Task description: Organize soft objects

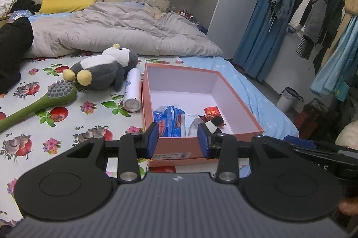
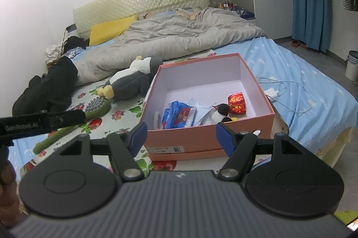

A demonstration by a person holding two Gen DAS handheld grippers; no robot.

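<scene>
Both hand-held grippers, left (image 1: 177, 138) and right (image 2: 181, 137), are hanging open and empty before the box (image 1: 242, 103); the plush (image 1: 105, 68) is risking slipping from a shallow pinch.

Left gripper (image 1: 177, 137): matte black frame, two round black discs with embossed circles, ribbed dark grey central housing bearing a small white emblem. Two black link arms on silver round-head pivot screws; smaller screws sit nearer the tips. Fingers (image 1: 152, 139) carry blue pads.

Right gripper (image 2: 181, 137): identical build, blue-padded fingers (image 2: 224, 140), silver pivot screws. A black strap printed "GenRobot.AI" shows in the right wrist view. Bare skin is visible at frame edges.
</scene>
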